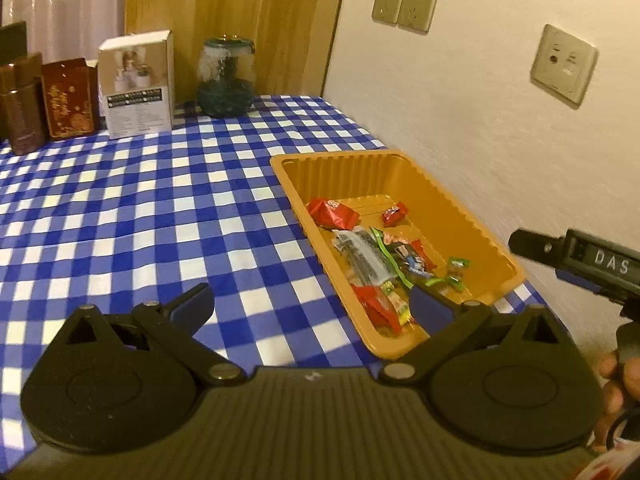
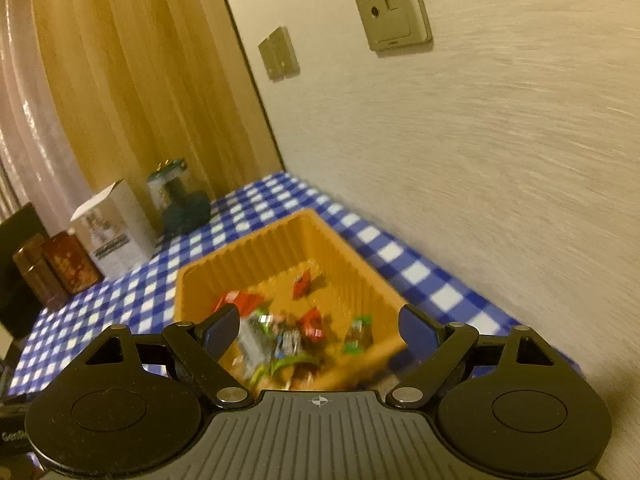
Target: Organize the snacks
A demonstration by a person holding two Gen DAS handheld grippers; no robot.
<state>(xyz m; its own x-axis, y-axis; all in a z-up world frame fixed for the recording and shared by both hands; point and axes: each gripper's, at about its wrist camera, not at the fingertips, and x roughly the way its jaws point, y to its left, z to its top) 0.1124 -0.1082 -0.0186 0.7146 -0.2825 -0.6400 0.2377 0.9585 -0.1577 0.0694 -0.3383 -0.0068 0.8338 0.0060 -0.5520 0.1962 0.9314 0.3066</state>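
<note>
A blue-and-white checked cloth covers the tabletop (image 1: 140,208), which runs along a pale wall on its right edge. Close to that edge sits an orange plastic tray (image 1: 472,216) with ribbed walls, its long side roughly parallel to the wall. The snacks (image 1: 376,264) lie inside the tray, heaped mostly toward its near end: a red wrapper (image 1: 330,213) and a smaller red sweet (image 1: 395,213) lie further in, then a clear packet with dark contents, red and yellow wrappers, and two green-wrapped sweets (image 1: 456,270) by the wall-side wall.

The left tongs (image 1: 312,308) are spread wide with nothing between them; one blue pad is over the cloth, the other over the tray's near end. The right tongs (image 2: 318,330) are also spread and empty, poised over the tray's near end; that view is blurred, so the wrappers below are probably the same heap. The right tongs also show from the side at the right of the left view, with a hand (image 1: 618,380) behind them.

At the tabletop's far edge stand a dark green glass jar (image 1: 226,76), a white box (image 1: 138,84), a red box (image 1: 70,98) and a brown tin (image 1: 24,120). Sockets (image 1: 404,8) are set in the wall.
</note>
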